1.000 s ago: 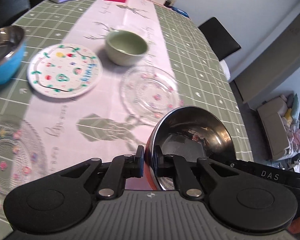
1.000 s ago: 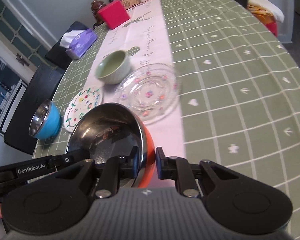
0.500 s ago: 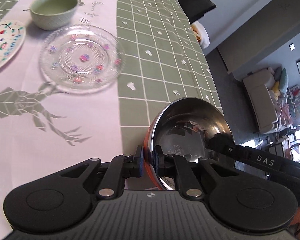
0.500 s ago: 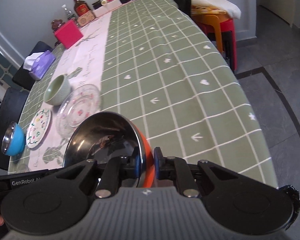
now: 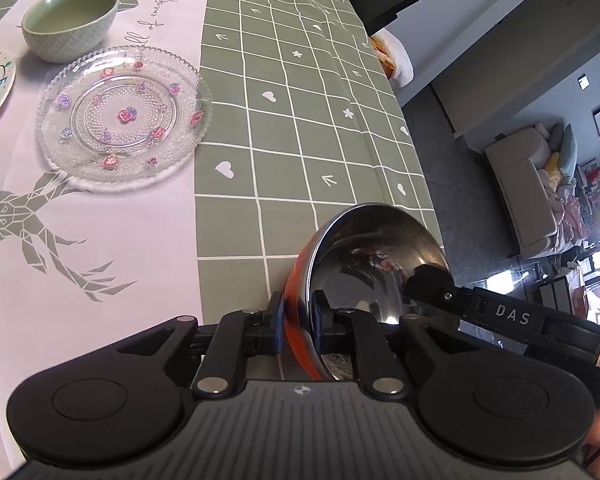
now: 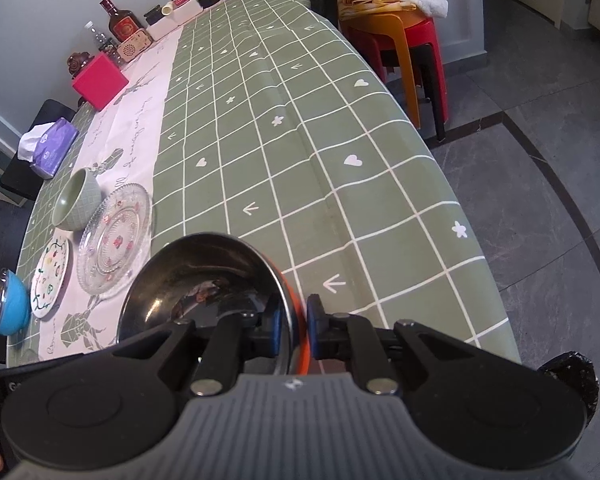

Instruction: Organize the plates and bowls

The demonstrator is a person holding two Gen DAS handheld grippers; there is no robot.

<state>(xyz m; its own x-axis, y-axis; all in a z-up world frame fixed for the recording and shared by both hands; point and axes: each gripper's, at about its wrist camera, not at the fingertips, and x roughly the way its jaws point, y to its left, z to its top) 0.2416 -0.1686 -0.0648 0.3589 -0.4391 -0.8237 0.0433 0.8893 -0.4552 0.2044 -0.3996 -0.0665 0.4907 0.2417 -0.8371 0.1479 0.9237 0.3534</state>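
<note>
the step in hand looks like carrying the orange bowl [image 5: 374, 276] to a new spot, both tools sharing the load. the left gripper [image 5: 296, 318] pinches the bowl's near rim, one finger on the orange outside and one on the steel inside; the right gripper [image 6: 298, 330] does the same on the opposite rim in its own view. the bowl is tilted and seems to hang just above the green cloth of the tabletop [image 6: 300, 152], near the tabletop's right edge, though whether it touches the cloth i cannot tell.

the glass plate [image 5: 124, 116] lies on the pale runner toward the middle of the tabletop, with the green bowl [image 5: 70, 22] just beyond it, the painted plate [image 6: 50, 272] beside it and the blue bowl [image 6: 8, 306] at the left edge.

the next move probably calls for levelling the bowl, setting it down on open cloth, then spreading both pairs of fingers together so it does not tip.
</note>
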